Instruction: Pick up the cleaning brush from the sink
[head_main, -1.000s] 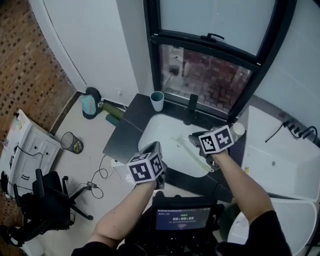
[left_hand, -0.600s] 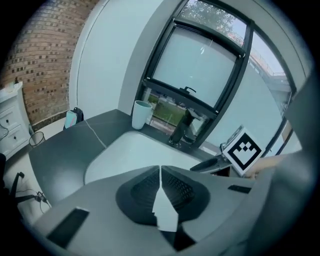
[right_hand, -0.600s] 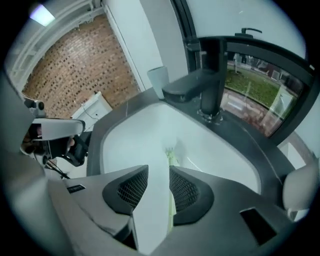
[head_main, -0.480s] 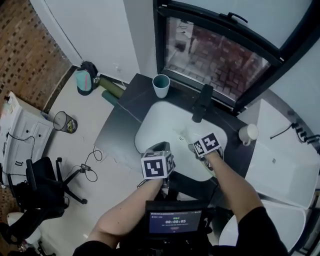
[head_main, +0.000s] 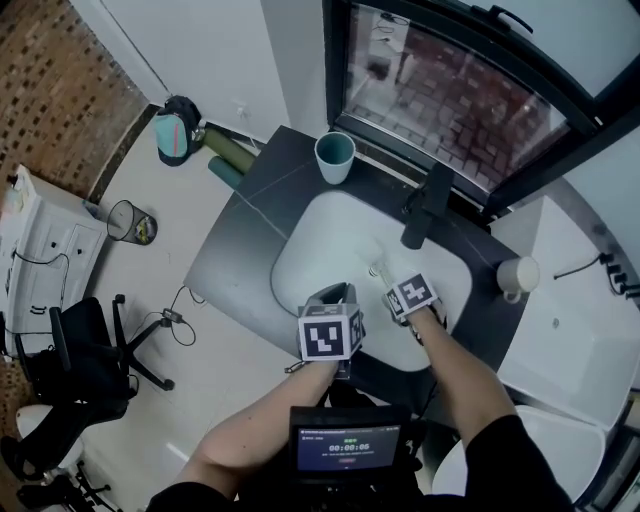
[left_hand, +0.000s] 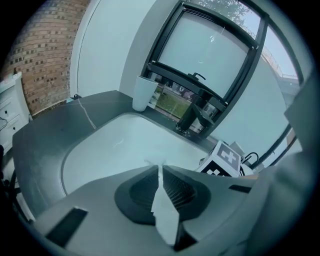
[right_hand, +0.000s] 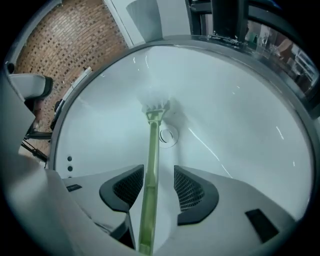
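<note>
The right claw (right_hand: 159, 170) is opening astride the cleaning brush (right_hand: 152, 142), unpinched (light, stiff, likely slick: grip mid-handle); the left claw (left_hand: 161, 172) sits closed, empty.

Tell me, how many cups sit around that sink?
2. A teal cup stands by the window, beyond the sink; a white cup stands on the counter right of the sink. More could be hidden.

We are counting one sink (head_main: 320, 240) with one cleaning brush (right_hand: 152, 145) in it, one faucet (head_main: 425, 208), and two cups on the table (head_main: 240, 260): a teal cup (head_main: 335, 157) and a white cup (head_main: 517, 274). On the floor (head_main: 190, 400) we are counting one wastebasket (head_main: 131, 221), one office chair (head_main: 85, 355) and one bag (head_main: 177, 130).
</note>
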